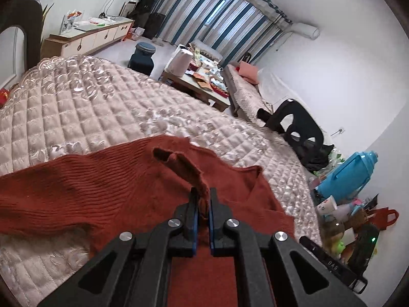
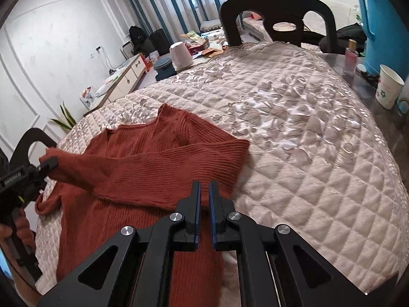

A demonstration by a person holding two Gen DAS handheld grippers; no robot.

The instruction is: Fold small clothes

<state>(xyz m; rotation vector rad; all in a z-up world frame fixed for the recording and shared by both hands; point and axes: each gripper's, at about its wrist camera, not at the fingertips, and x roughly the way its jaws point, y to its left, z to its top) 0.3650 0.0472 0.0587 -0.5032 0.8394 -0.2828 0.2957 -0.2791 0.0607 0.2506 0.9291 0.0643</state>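
Two grippers are working over one rust-red ribbed sweater (image 2: 143,168) that is lying on a quilted beige cover (image 2: 294,140) spread across the table. Nearest in the left wrist view, the left gripper (image 1: 203,194) is clamping a pinch of the knit between its blue-lined fingers (image 1: 195,220) — a cuff-like end of fabric is standing up out of the jaws, and the cloth around it is being lifted off the cover. In the right wrist view the right gripper (image 2: 205,189) is hanging closed over the lower body of the sweater with its fingers (image 2: 197,217) drawn almost together and nothing caught between them. The same view is showing the left gripper (image 2: 47,165) at the far left edge, holding the end of a sleeve (image 2: 84,168) raised across the garment, with a person's hand (image 2: 15,232) wrapping its handle below. The other sleeve is lying folded across the chest, and the V-neck is pointing away toward the far side of the table. Beyond the sweater the bare quilting is stretching to a dark chair back (image 2: 278,18); to the right a paper cup (image 2: 389,87) and a blue thermos jug (image 2: 383,25) are standing at the table's edge. Farther off, a cluttered coffee table (image 1: 202,76) and striped curtains (image 1: 230,18) are filling the room's far end.
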